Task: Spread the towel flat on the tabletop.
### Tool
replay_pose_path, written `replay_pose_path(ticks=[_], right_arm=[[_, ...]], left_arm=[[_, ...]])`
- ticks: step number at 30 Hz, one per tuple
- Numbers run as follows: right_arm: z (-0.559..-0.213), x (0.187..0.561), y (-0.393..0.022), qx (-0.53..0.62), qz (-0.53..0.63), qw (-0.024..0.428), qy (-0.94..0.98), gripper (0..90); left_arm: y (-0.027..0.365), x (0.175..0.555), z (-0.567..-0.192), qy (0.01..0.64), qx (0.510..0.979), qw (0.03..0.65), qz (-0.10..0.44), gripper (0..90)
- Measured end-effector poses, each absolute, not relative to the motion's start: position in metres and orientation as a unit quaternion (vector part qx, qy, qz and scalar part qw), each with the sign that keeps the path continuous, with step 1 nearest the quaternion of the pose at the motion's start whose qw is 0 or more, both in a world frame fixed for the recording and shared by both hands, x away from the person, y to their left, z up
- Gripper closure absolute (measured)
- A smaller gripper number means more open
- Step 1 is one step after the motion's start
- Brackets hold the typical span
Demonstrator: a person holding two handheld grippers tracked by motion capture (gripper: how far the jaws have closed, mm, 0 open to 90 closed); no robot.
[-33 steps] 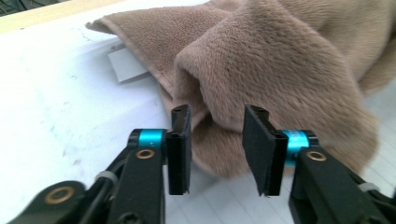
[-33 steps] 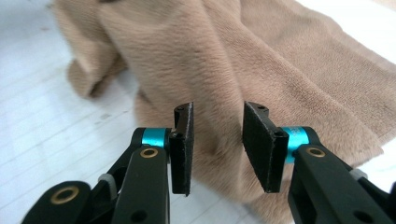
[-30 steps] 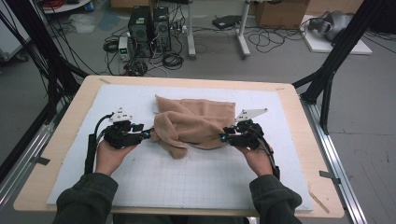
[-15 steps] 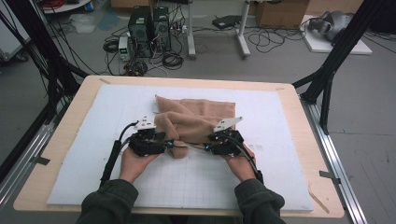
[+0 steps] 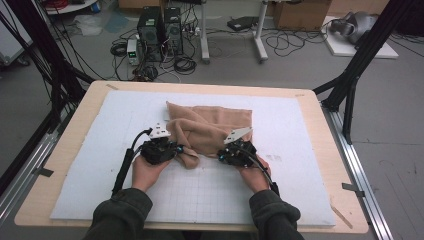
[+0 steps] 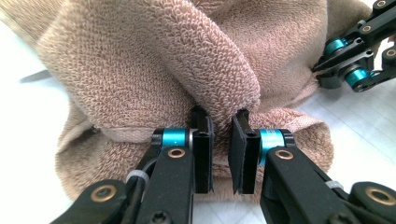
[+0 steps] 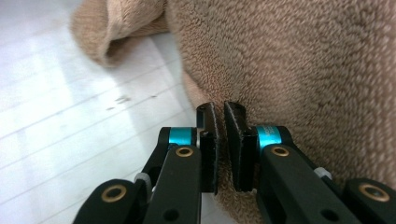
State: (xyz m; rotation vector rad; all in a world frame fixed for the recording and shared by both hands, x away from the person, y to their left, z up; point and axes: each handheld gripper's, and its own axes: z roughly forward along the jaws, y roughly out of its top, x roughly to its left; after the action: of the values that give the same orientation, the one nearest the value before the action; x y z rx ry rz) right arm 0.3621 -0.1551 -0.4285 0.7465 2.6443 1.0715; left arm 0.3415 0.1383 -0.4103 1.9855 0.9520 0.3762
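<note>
Towel [image 5: 210,127] edge is pinched in the nearly closed jaws of both left gripper [image 6: 220,126] and right gripper [image 7: 219,116].

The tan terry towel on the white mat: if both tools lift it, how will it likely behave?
The tan terry towel already lies in soft rolls and folds, so it will probably sag and drape between the left tool and right tool. Its looped pile looks grippy, so slipping seems unlikely.

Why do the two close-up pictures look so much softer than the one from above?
Left gripper view: the towel is sharp at mid-distance, its near loops and the jaw bases blur. Right gripper view: the towel blurs at the top, and glare whitens the gridded mat. High view: evenly lit, soft shadows, slightly grainy.
</note>
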Motion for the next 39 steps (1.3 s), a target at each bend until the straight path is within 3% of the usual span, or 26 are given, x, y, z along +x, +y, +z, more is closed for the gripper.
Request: replay_pose_path(ticks=[10,23,31,39], right_arm=[[-0.395,0.337,-0.180,0.219,0.396,0.101,0.886,84.9],[-0.341,0.323,-0.205,0.192,0.423,0.116,0.878,85.0],[-0.373,0.351,-0.207,0.237,0.369,0.112,0.892,85.0],[-0.399,0.377,-0.209,0.280,0.361,0.086,0.885,83.5]], left_arm=[[0.179,0.322,-0.382,0.378,0.790,0.452,0.169,81.3],[0.184,0.310,-0.349,0.342,0.801,0.470,0.142,81.6],[0.169,0.349,-0.388,0.370,0.822,0.407,0.145,83.6],[0.168,0.370,-0.405,0.398,0.816,0.401,0.122,80.6]])
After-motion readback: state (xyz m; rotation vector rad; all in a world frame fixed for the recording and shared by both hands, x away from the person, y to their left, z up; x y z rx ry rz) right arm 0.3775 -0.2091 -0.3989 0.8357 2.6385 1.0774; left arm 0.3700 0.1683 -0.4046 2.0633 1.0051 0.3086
